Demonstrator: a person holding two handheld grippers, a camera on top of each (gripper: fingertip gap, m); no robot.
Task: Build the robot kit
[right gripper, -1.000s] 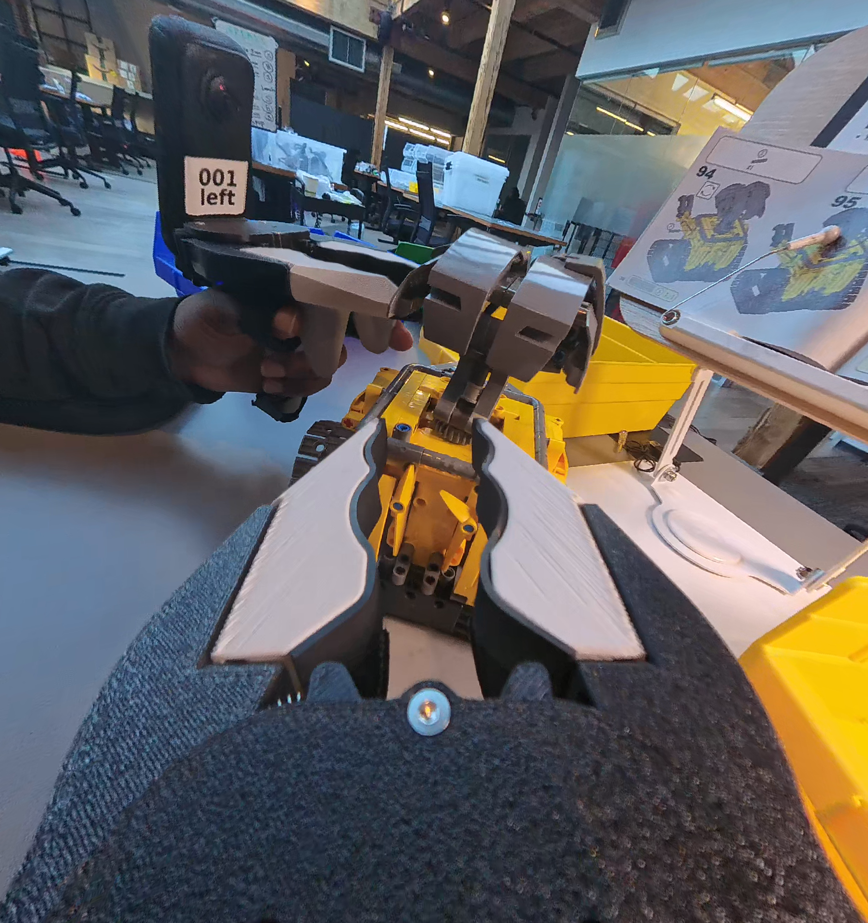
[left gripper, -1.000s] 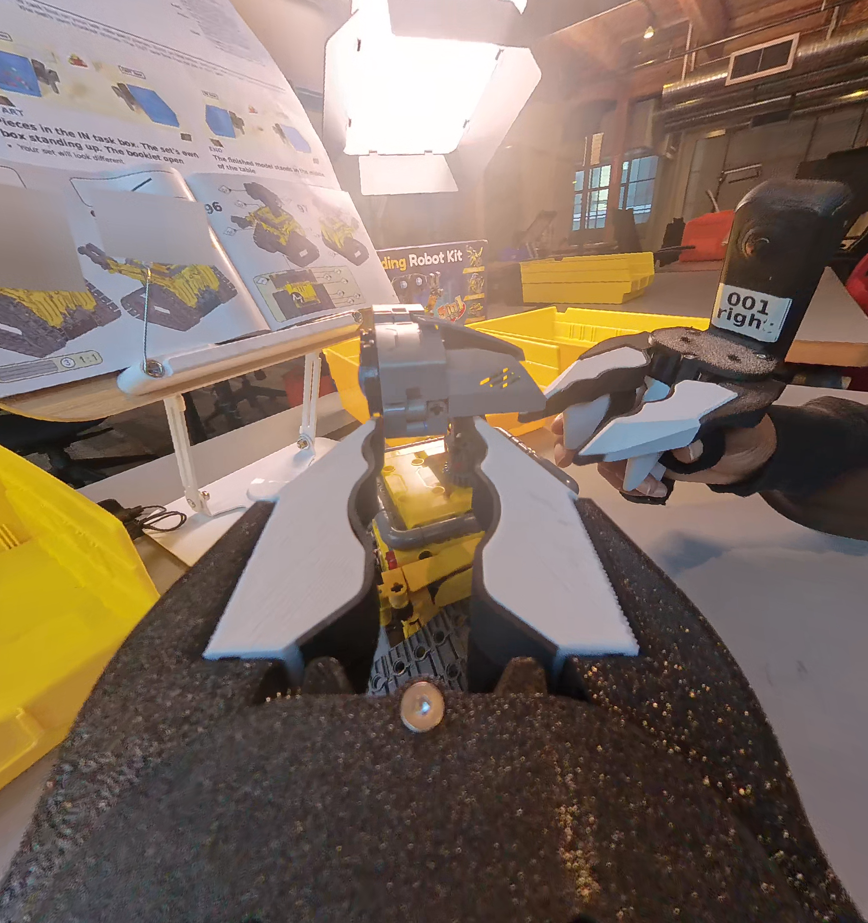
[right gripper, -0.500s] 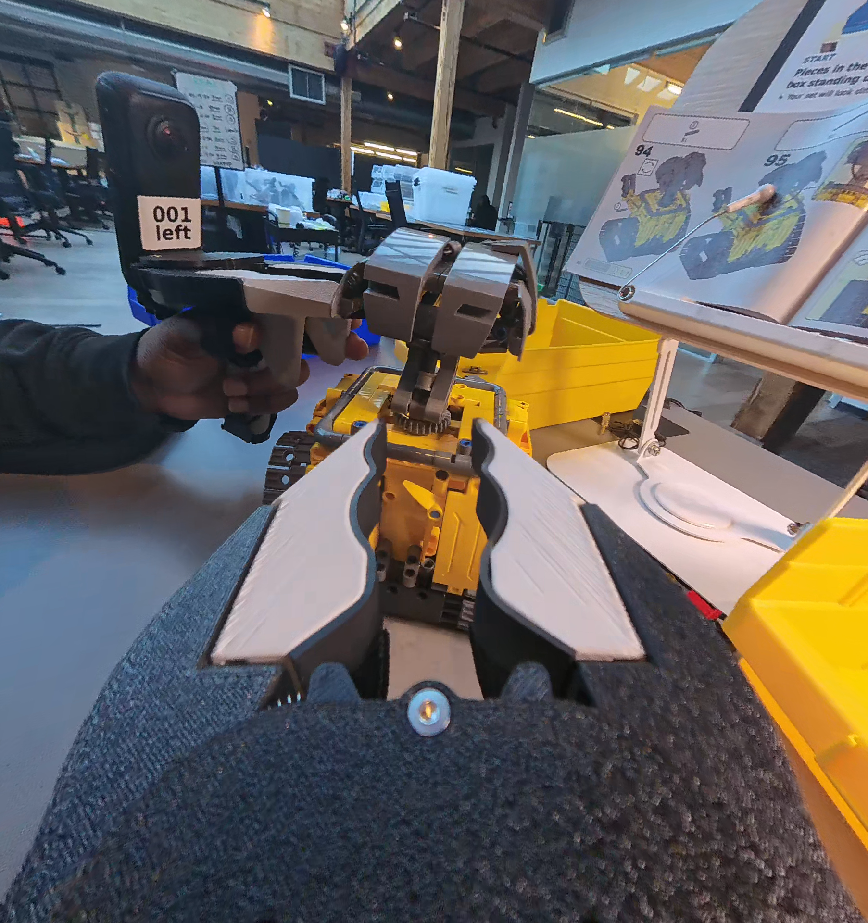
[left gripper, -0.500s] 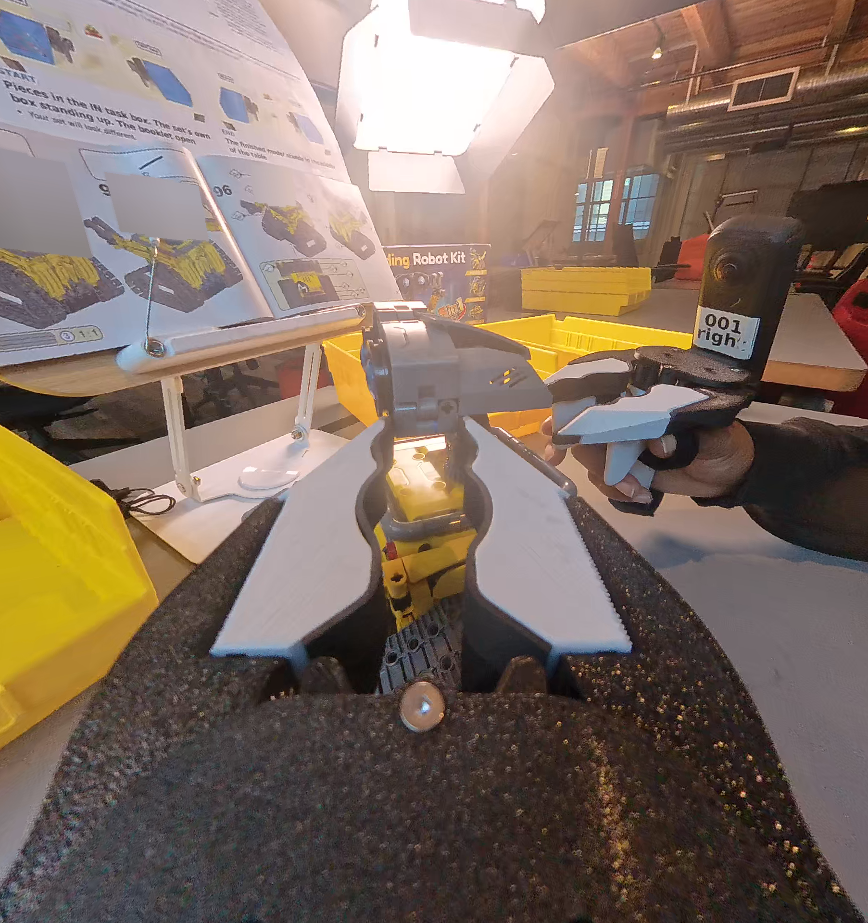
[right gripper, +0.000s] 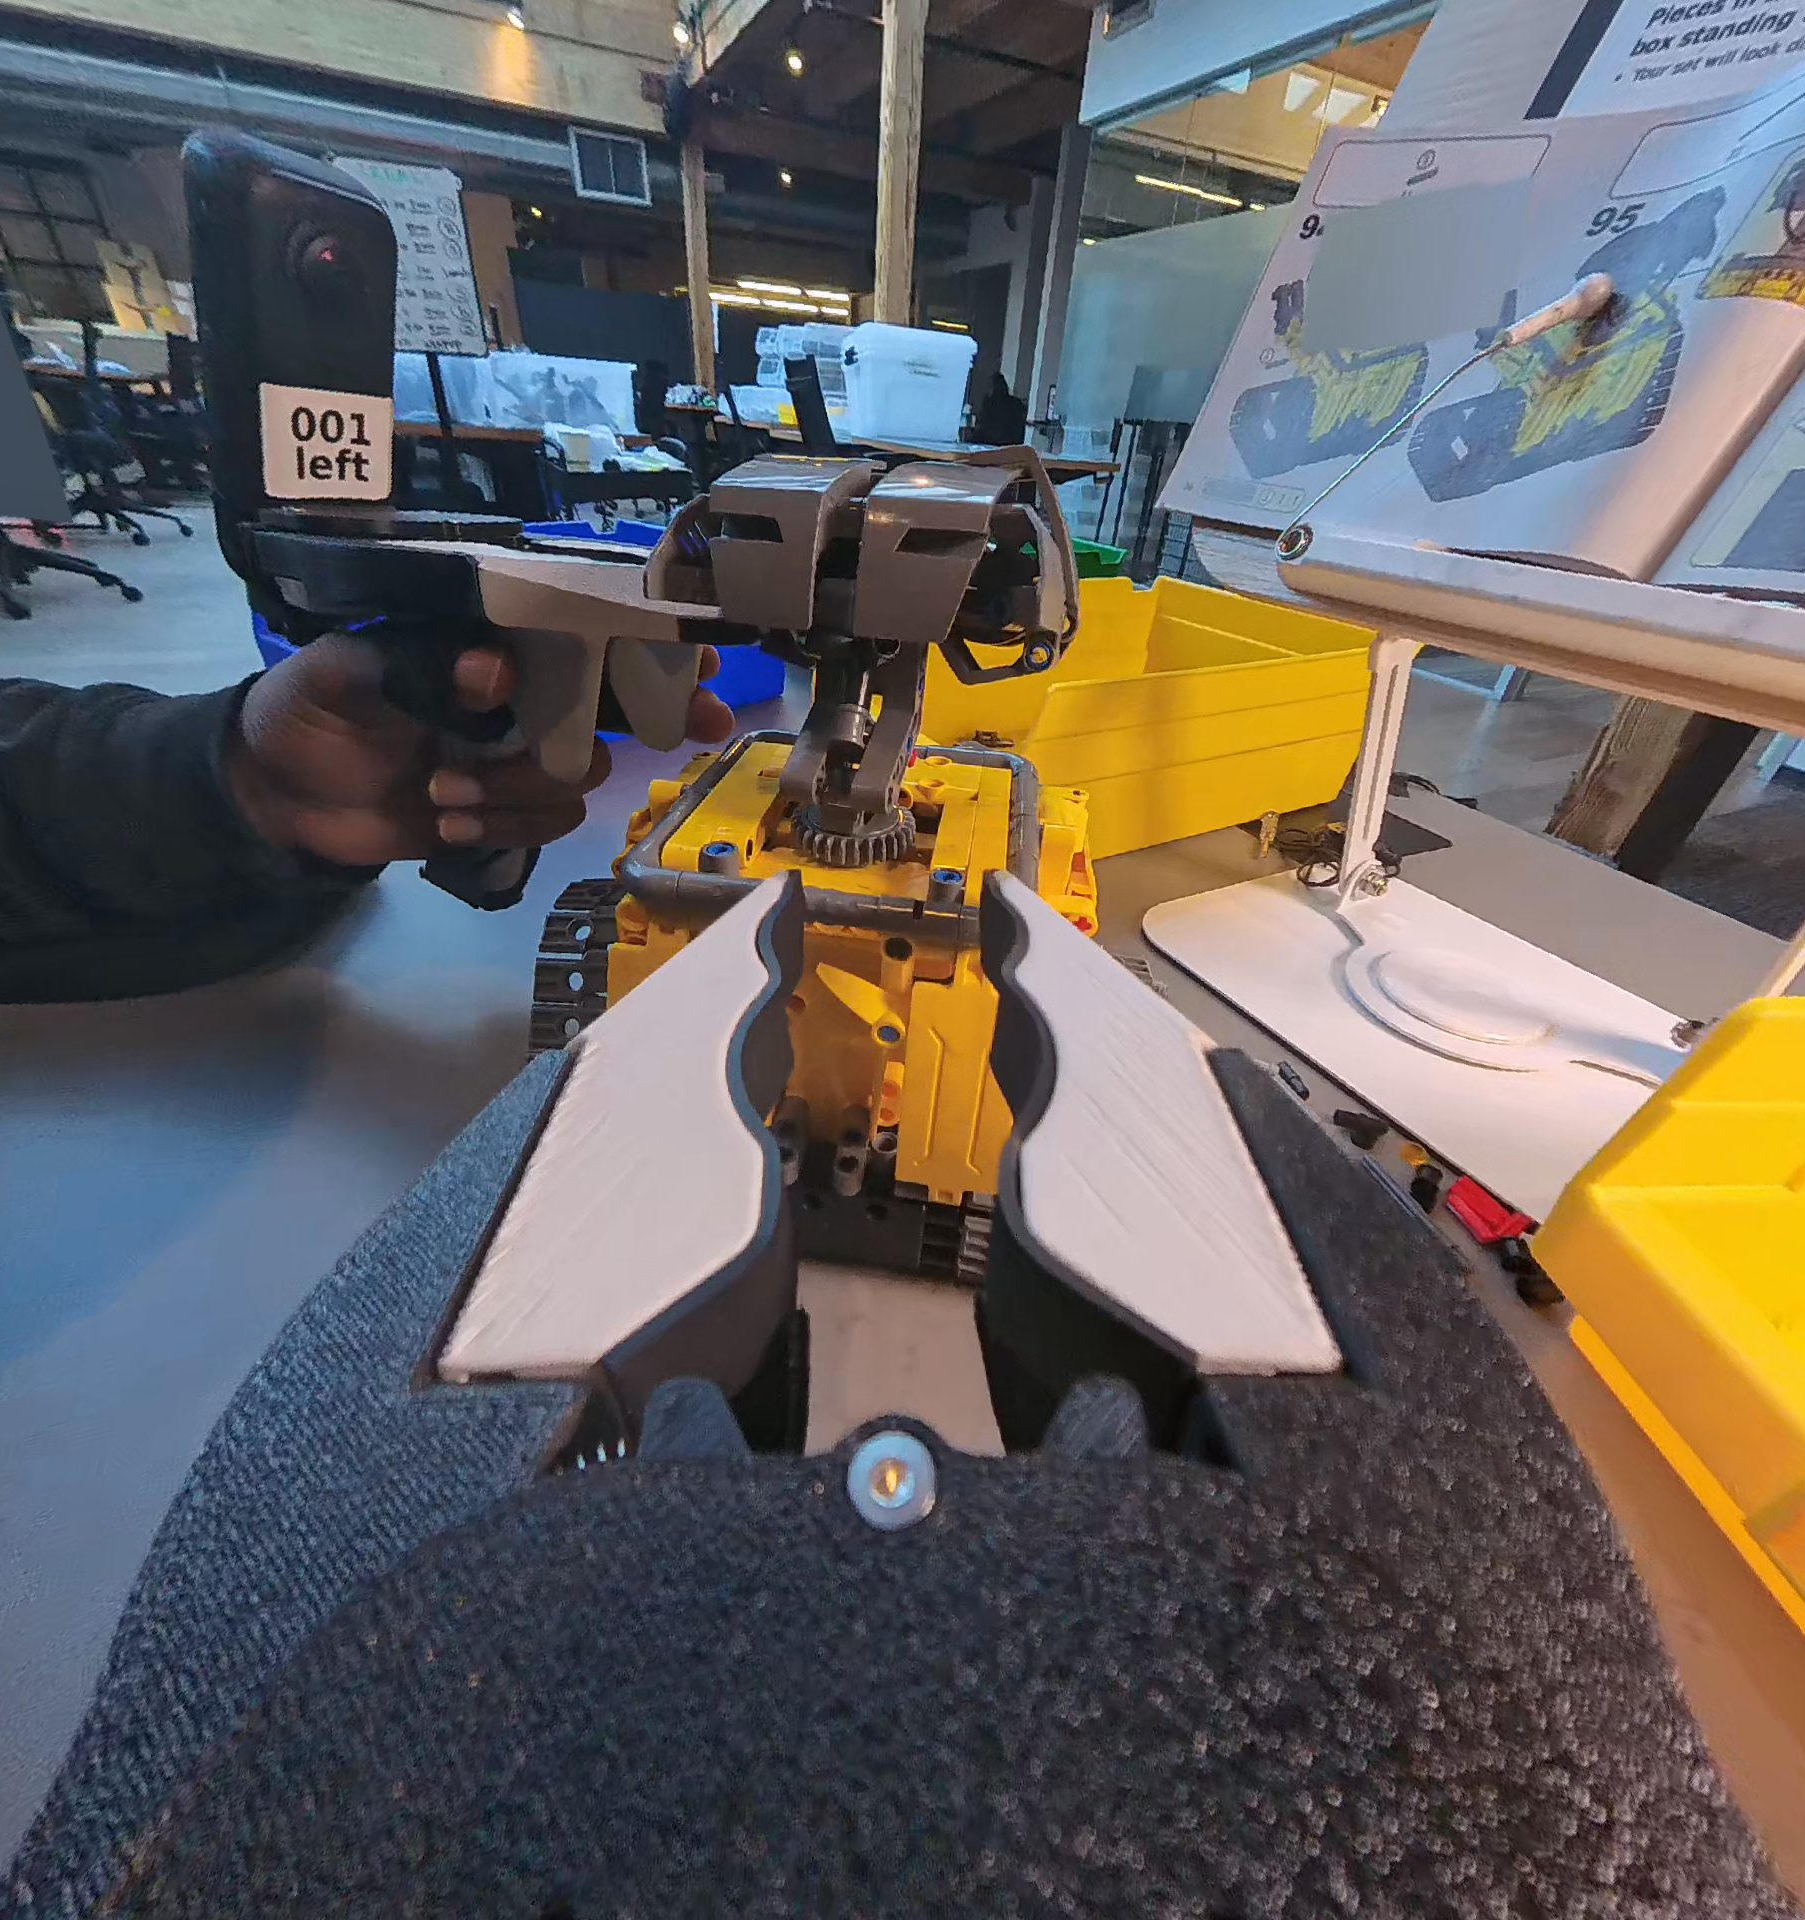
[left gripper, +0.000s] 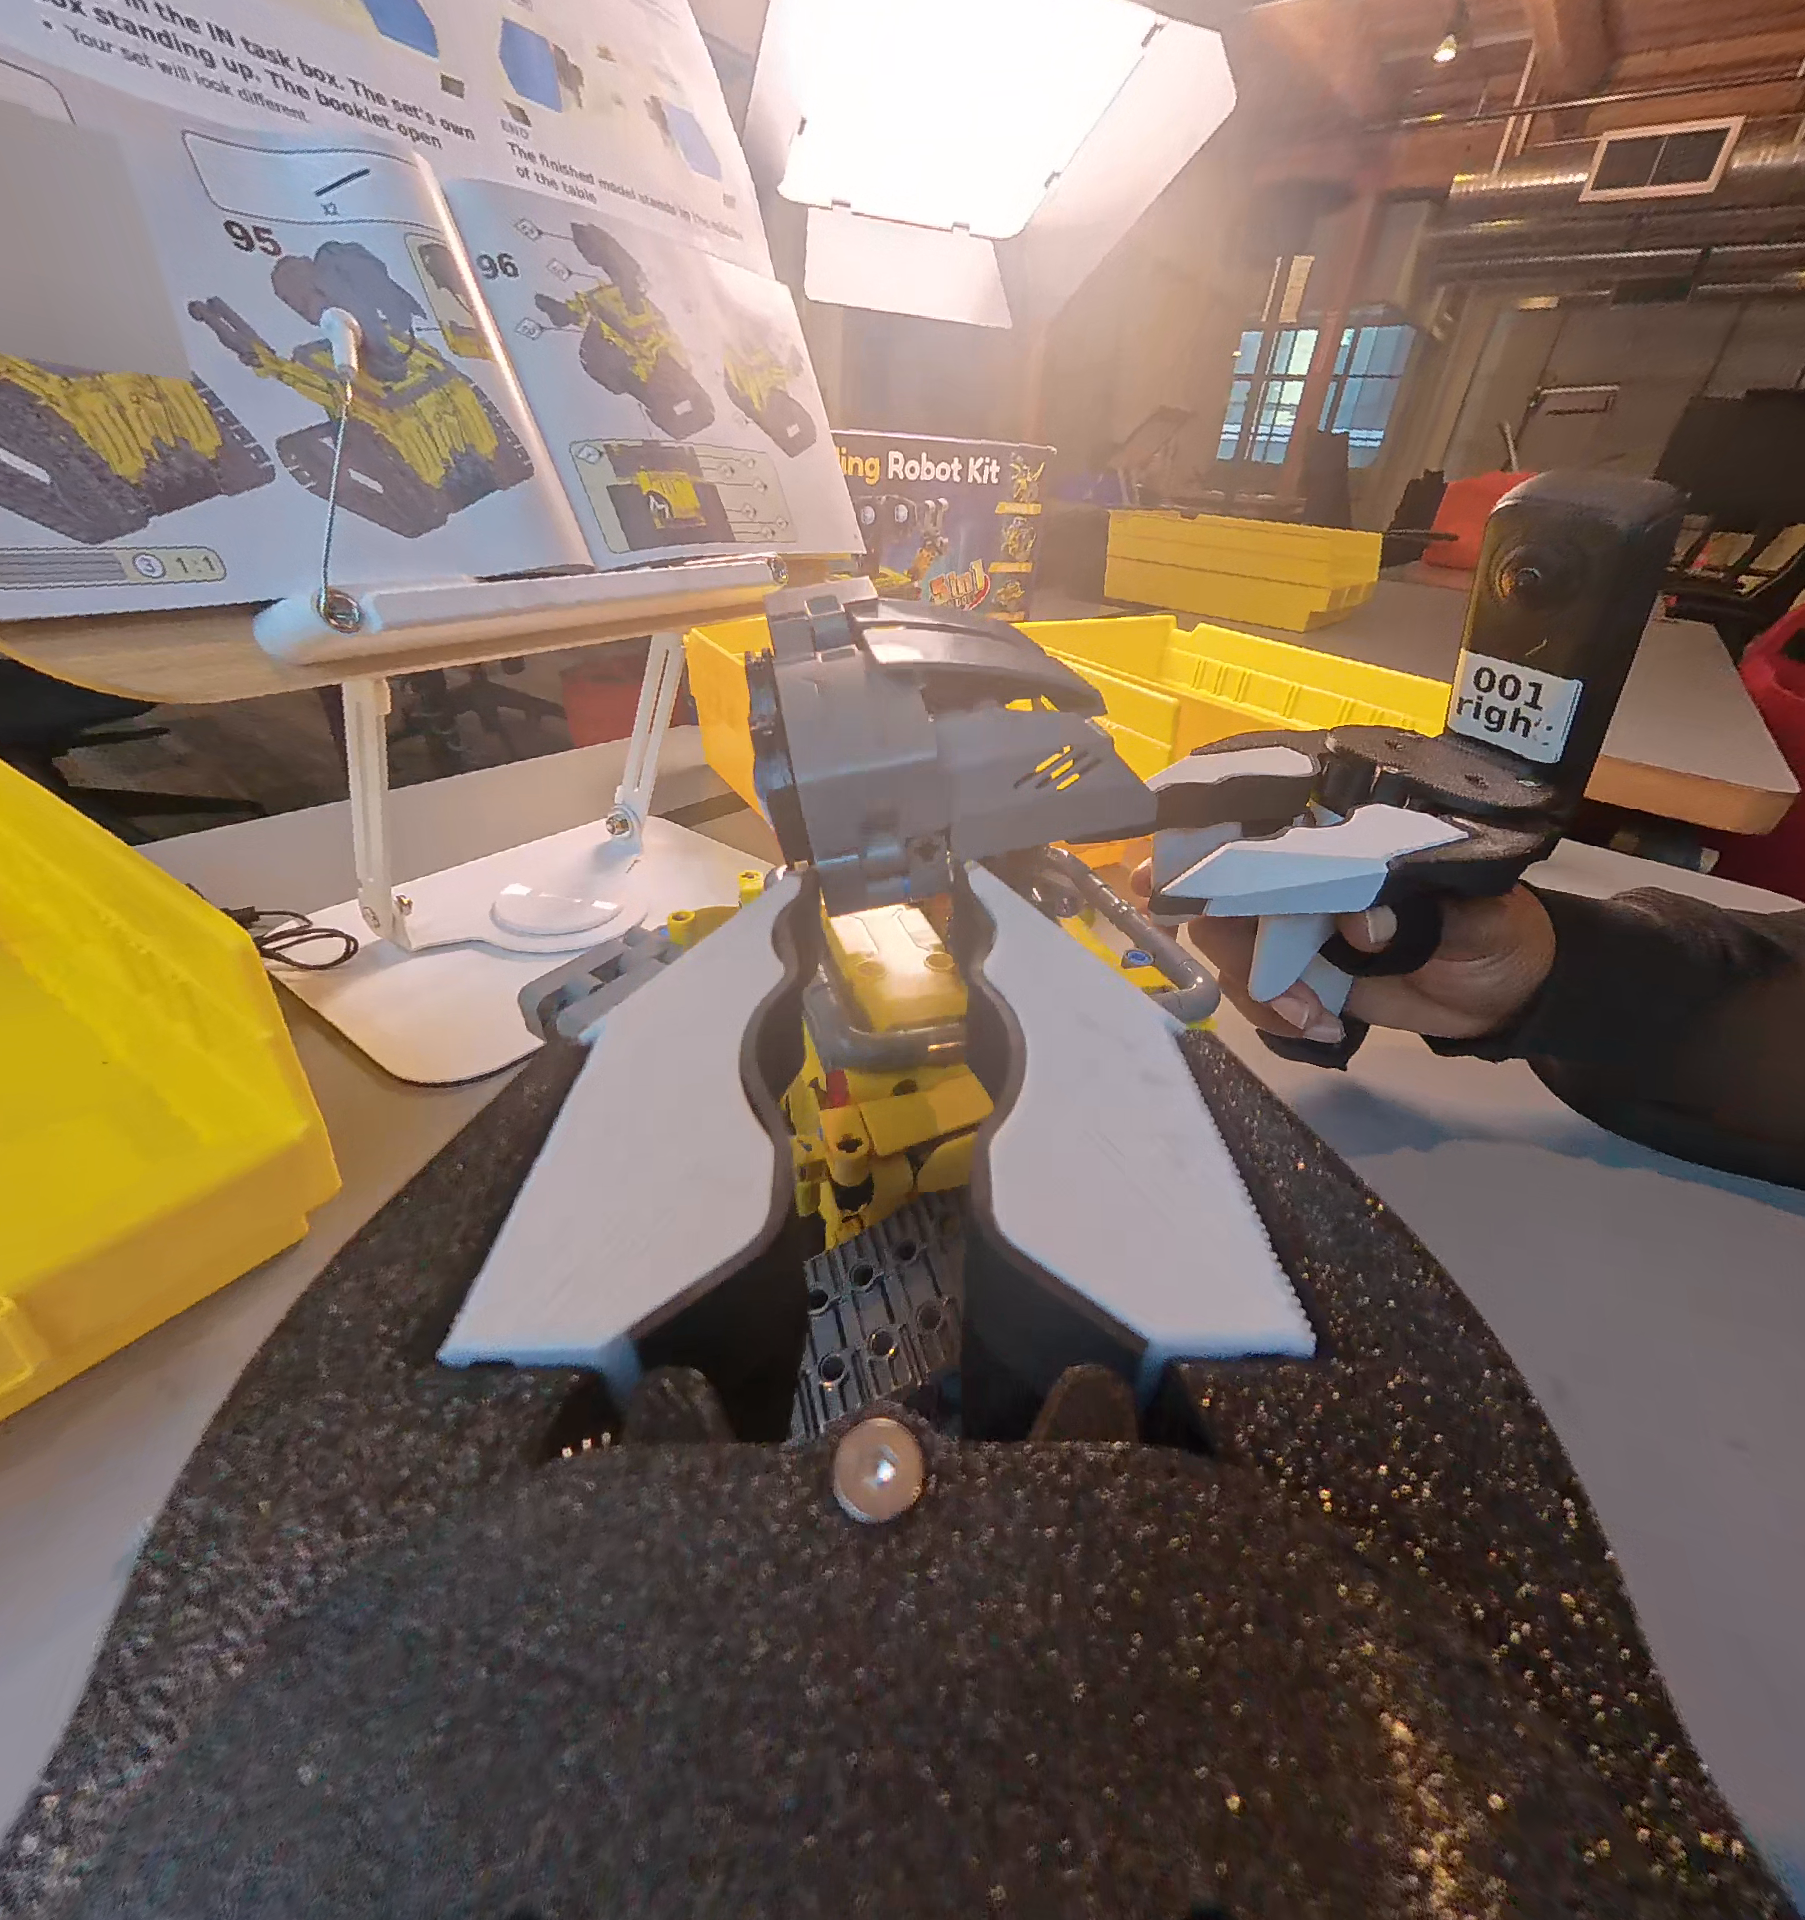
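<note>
Toy robot (right gripper: 856, 935) between both hand-held grippers, left (left gripper: 882, 894) and right (right gripper: 893, 894), each parted.

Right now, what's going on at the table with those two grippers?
A person holds a gripper in each hand, both aimed at a yellow and grey brick-built robot model standing on the grey table. The left gripper and the right gripper come at its grey head from opposite sides, fingertips right by it, jaws open; actual contact is hard to tell. An open instruction booklet sits on a white stand behind, with yellow bins alongside.
</note>
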